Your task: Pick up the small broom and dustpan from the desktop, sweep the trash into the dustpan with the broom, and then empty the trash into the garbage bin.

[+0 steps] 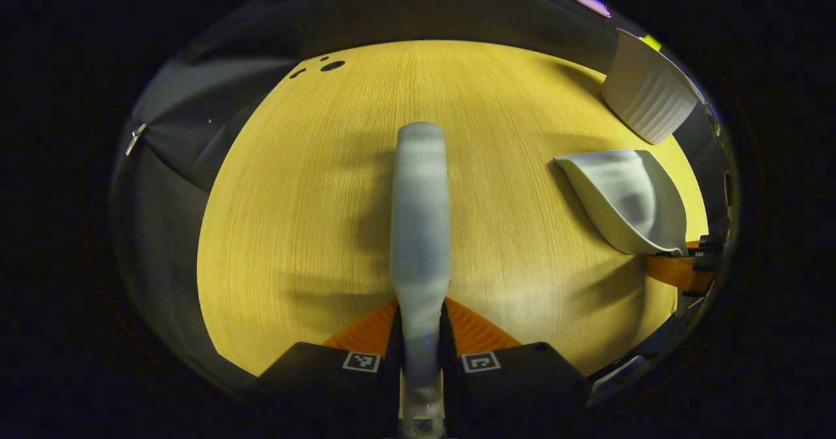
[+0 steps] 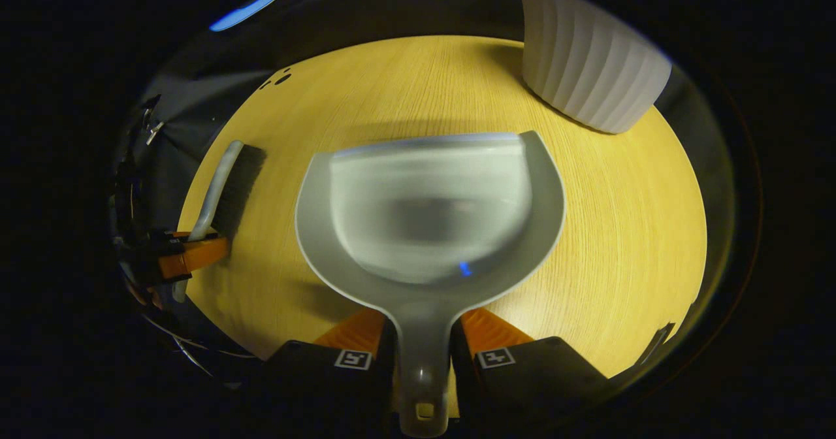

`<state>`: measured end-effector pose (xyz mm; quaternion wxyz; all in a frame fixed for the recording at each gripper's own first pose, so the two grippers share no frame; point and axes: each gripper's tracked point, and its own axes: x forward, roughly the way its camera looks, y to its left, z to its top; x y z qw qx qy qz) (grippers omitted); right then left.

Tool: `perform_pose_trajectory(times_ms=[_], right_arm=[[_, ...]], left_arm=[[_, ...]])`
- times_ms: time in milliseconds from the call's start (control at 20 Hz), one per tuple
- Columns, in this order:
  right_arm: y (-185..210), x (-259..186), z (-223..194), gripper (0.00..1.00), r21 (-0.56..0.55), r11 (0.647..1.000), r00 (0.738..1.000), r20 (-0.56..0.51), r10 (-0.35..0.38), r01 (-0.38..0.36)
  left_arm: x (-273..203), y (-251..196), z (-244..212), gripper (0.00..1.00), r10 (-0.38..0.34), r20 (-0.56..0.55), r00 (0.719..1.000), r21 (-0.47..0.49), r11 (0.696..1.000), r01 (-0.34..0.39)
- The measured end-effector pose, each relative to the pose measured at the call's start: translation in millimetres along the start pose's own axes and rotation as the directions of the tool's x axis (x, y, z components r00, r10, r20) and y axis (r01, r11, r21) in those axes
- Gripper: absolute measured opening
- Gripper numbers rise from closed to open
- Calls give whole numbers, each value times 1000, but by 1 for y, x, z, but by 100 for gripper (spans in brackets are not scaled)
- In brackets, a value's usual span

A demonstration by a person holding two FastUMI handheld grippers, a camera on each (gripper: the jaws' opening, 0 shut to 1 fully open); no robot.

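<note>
My left gripper is shut on the handle of the small grey broom, which points away over the wooden desktop. In the right gripper view the same broom shows at the left with dark bristles, held by the left gripper. My right gripper is shut on the handle of the grey dustpan, whose pan looks empty. The dustpan also appears at the right of the left gripper view, with the right gripper behind it. No trash is visible on the wood.
A white ribbed garbage bin stands at the desktop's far right corner, also seen as the bin in the left gripper view. Small dark holes mark the far left of the desktop. Dark cloth wall surrounds the table.
</note>
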<state>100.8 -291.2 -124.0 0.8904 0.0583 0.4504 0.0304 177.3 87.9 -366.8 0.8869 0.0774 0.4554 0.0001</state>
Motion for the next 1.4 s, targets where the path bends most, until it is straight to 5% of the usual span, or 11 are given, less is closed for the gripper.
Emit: perform_pose_trajectory(times_ms=[50,100,200,300,350,500,650,850,1100,1300,1400], right_arm=[[1,-1,1,51,13,1000,1000,6,4,-4],[3,-3,1,69,32,999,1000,13,17,-17],[9,-11,7,83,75,996,998,46,38,-42],[9,-19,15,100,108,993,996,87,35,-45],[9,-25,17,100,118,992,994,107,33,-46],[0,-64,40,99,155,987,969,246,-1,-39],[-3,-113,70,99,187,981,908,419,-28,-56],[0,-181,96,99,155,987,800,597,-67,-33],[20,-271,100,99,59,998,630,774,-58,19],[42,-311,89,98,-41,998,555,832,7,48],[47,-331,88,99,-63,992,501,866,0,108]], left_arm=[[-2,4,-1,33,17,-4,1000,-4,1000,-17],[-5,3,-1,33,20,-1,1000,-16,1000,-20],[-18,4,2,51,18,29,999,-47,999,-17],[-34,2,7,82,8,74,997,-68,998,-3],[-43,1,7,98,1,92,996,-73,997,5],[-81,2,17,96,16,191,981,-71,997,-2],[-130,0,31,96,28,334,942,-89,996,2],[-201,2,39,96,67,531,845,-124,992,-1],[-287,7,43,96,112,743,660,-90,994,-66],[-338,-19,40,95,74,852,518,-42,996,-74],[-355,-30,32,96,46,873,486,-24,998,-51]])
